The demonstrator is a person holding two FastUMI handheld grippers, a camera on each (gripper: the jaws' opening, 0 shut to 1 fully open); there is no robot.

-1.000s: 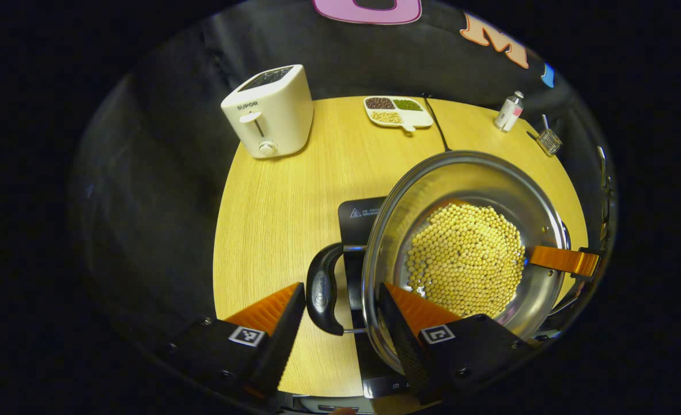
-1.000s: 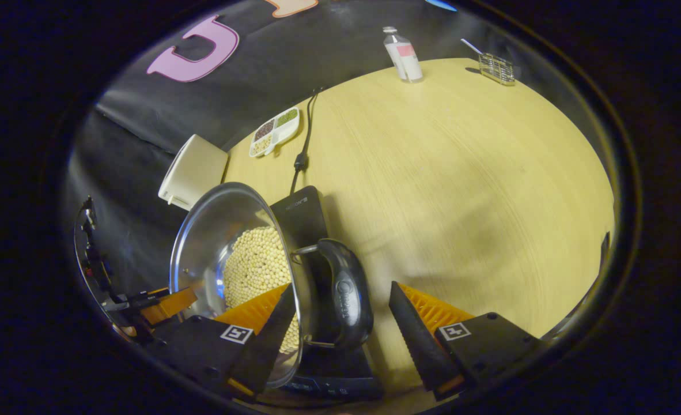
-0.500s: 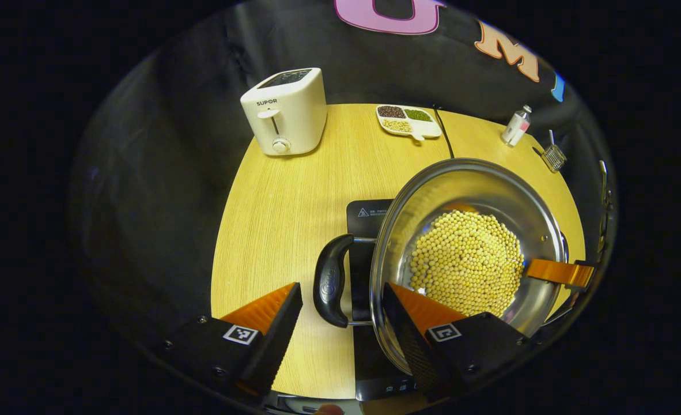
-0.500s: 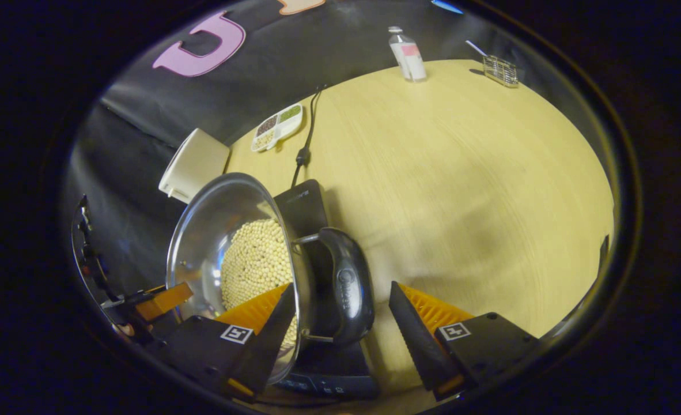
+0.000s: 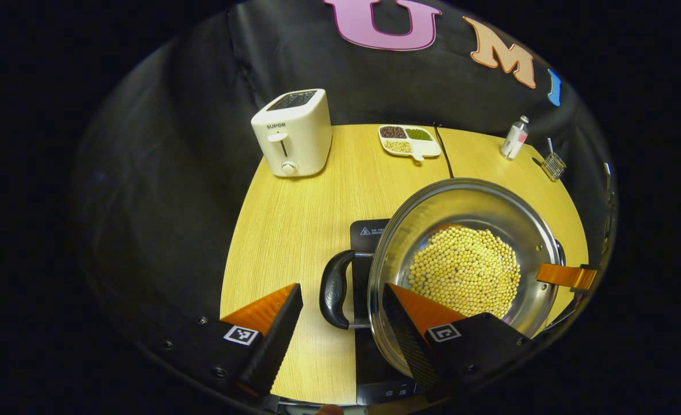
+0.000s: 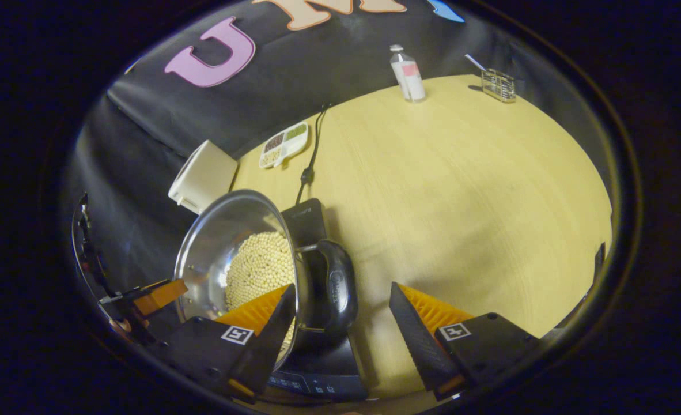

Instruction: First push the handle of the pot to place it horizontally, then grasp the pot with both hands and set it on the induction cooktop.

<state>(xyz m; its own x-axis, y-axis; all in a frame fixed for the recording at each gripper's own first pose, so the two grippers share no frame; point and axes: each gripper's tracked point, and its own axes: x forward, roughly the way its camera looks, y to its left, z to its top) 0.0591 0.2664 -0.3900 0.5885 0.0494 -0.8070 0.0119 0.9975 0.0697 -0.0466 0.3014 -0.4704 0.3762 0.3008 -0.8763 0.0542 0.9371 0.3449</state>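
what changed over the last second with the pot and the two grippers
Both grippers drew back from the steel pot of yellow beans: the left gripper and the right gripper have fingers spread either side of a black loop handle, pressing nothing. In both views the pot looks smaller and more wall shows above. Neither took hold. The pot stayed on the black induction cooktop; the white toaster stayed put.

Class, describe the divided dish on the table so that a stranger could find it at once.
Start at the white toaster at the wooden table's far edge. Beside it, next to the black power cord, lies a small white divided dish. Its compartments hold dark, green and pale grains, unlike anything else there.
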